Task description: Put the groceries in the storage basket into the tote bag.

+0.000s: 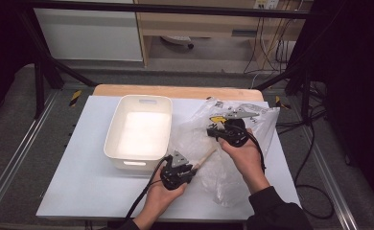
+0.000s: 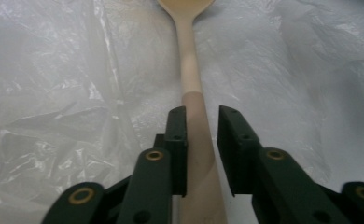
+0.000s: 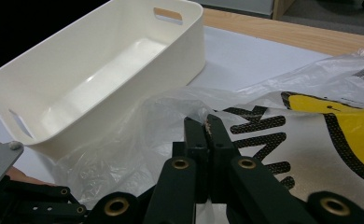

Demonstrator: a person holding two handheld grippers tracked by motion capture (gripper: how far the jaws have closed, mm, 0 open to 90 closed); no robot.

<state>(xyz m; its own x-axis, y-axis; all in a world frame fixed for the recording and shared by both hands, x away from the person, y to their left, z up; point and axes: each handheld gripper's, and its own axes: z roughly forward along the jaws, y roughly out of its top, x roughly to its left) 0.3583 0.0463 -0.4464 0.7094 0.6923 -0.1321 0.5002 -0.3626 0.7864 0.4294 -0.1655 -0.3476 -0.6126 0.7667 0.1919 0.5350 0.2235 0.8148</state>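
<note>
Spoon [image 1: 205,156] in bag [image 1: 233,179], right of bin [image 1: 112,139]

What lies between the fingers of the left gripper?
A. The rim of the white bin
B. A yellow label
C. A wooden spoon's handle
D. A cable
C: in the left gripper view the wooden spoon's handle runs between the left gripper fingers, over clear plastic.

Smooth matt wooden spoon [image 2: 190,70], crinkly glossy plastic bag [image 1: 233,143] (clear), glossy white plastic bin [image 1: 138,132].
</note>
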